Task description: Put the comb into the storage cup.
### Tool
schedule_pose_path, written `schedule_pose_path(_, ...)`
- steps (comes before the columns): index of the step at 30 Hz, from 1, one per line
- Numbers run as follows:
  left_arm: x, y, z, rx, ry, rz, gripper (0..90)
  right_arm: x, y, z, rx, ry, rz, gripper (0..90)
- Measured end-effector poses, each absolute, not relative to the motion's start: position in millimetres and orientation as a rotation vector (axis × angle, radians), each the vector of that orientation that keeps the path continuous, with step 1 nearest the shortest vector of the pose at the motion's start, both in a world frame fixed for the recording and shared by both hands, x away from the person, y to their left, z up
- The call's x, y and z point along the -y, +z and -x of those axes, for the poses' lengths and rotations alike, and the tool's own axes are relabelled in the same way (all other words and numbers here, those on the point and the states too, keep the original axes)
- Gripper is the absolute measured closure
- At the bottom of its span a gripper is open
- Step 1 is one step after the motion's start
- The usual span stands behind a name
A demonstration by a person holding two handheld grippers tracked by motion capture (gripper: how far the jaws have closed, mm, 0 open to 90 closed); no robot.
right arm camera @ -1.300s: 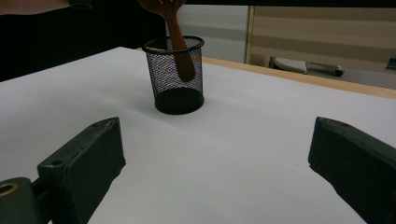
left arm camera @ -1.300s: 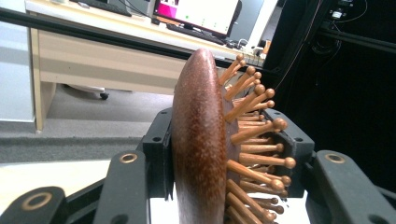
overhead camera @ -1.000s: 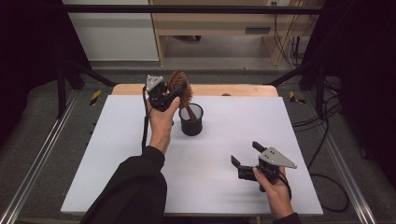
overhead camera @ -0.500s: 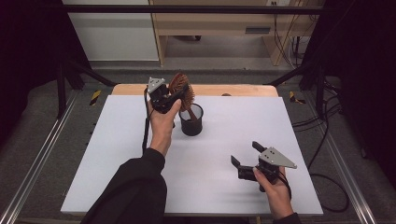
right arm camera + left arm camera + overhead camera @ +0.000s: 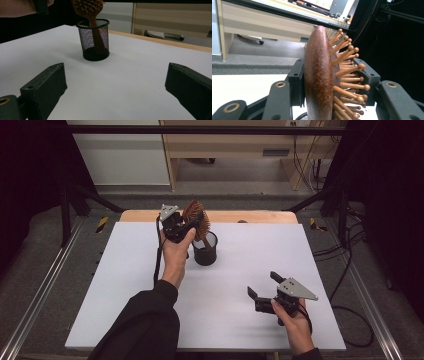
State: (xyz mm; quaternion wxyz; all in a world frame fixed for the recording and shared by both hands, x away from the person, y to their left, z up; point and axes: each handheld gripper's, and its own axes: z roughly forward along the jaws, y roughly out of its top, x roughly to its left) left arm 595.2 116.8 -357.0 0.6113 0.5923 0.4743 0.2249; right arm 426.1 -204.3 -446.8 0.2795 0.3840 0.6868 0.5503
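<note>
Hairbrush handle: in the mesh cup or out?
In. The hairbrush handle stands inside the mesh cup, seen through the mesh, while the left tongs clamp its head.

Hairbrush (image 5: 318, 75): wood, reddish-brown, speckled grain, back smooth with soft sheen; bristles wooden pins with rounded ball tips. Cup (image 5: 95, 40): black wire mesh, metal by look, matt, solid dark base. Table (image 5: 260, 265): white top, smooth, matt (paper or laminate, cannot tell); far edge bare light wood. Left gripper (image 5: 186, 226) and right gripper (image 5: 263, 287): black jaws, matt plastic look, brass-coloured rings at screw holes; grey plate on top, flat, dull. Sleeve (image 5: 145, 320): black cloth, matt.
</note>
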Motion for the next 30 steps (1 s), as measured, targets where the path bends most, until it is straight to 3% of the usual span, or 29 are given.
schedule_pose_path(30,-116.9,-359.9,-598.2,-1.097,0.502,-1.368,49.4,204.7,-446.8,-426.3,-1.842,1.479,-1.034,3.8)
